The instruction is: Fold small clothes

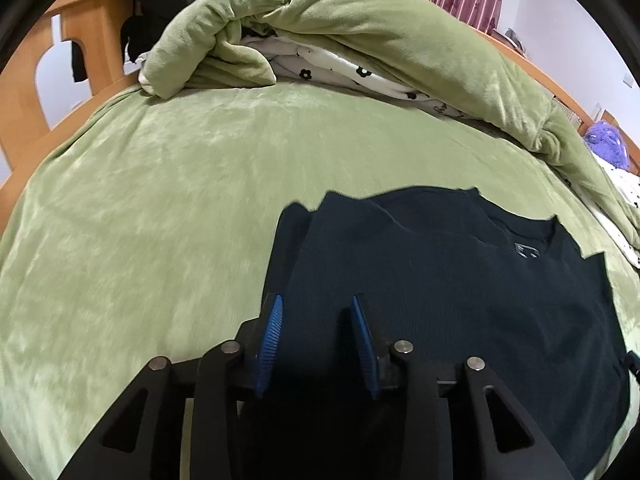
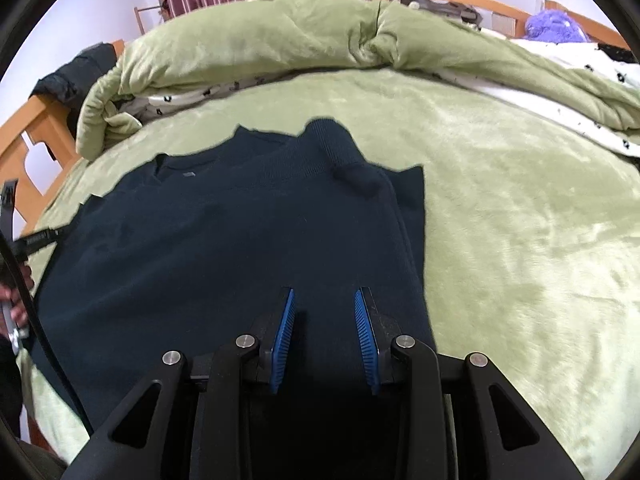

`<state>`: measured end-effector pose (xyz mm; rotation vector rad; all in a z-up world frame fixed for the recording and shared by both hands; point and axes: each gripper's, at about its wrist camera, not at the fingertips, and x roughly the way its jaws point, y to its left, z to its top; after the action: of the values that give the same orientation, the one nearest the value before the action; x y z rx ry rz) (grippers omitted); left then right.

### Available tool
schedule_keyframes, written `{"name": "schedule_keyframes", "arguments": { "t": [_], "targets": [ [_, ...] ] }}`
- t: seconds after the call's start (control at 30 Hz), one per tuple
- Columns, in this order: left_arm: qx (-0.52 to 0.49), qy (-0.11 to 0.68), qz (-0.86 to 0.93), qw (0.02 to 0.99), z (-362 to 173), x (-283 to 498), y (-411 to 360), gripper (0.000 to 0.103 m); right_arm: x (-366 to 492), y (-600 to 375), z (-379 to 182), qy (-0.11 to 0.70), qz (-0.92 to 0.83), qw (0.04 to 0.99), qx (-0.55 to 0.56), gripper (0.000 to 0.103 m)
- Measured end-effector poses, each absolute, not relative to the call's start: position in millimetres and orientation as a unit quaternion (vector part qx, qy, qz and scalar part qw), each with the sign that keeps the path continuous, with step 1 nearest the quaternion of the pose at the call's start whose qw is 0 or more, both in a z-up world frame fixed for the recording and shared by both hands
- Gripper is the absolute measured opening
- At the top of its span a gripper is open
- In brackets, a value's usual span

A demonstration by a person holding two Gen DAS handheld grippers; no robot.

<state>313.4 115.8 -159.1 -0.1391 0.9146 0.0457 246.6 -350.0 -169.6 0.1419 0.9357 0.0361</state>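
A dark navy top [image 1: 460, 300] lies flat on the green bed cover [image 1: 160, 200], neck end far from me, with a small label [image 1: 526, 251] near the collar. Its sleeves look folded in over the body [image 2: 220, 248]. My left gripper [image 1: 316, 300] hangs over the top's left edge, its blue pads [image 1: 272, 336] apart with only flat cloth showing in the gap. My right gripper [image 2: 325, 292] hangs over the right side, near a lengthwise fold [image 2: 404, 232], pads apart and pinching nothing. The left tool and a hand [image 2: 14, 304] show at that view's left edge.
A rolled green quilt [image 2: 260, 52] with a white flower-print lining [image 1: 340, 68] lies across the far side of the bed. A wooden bed frame [image 1: 80, 40] stands at the left with dark clothes on it. A purple plush thing [image 2: 556, 26] sits far right. Green cover spreads on both sides.
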Motion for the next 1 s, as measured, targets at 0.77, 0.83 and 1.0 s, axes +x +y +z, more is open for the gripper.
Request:
{"name": "schedule_keyframes", "arguments": {
  "t": [0.77, 0.83, 1.0],
  "targets": [
    [-0.043, 0.386, -0.005, 0.921, -49.3, 145.2, 98.3, 0.056, 151.1, -236.4, -14.2, 0.357, 0.071, 0.931, 0.033, 0.062],
    [-0.068, 0.4, -0.004, 0.914, -64.3, 141.8, 107.0, 0.056, 153.4, -223.6, -26.5, 0.363, 0.064, 0.929, 0.021, 0.062],
    [-0.14, 0.434, -0.01, 0.89, -123.0, 137.2, 135.2, 0.056, 164.4, -194.5, -82.2, 0.376, 0.06, 0.925, 0.005, 0.062]
  ]
}}
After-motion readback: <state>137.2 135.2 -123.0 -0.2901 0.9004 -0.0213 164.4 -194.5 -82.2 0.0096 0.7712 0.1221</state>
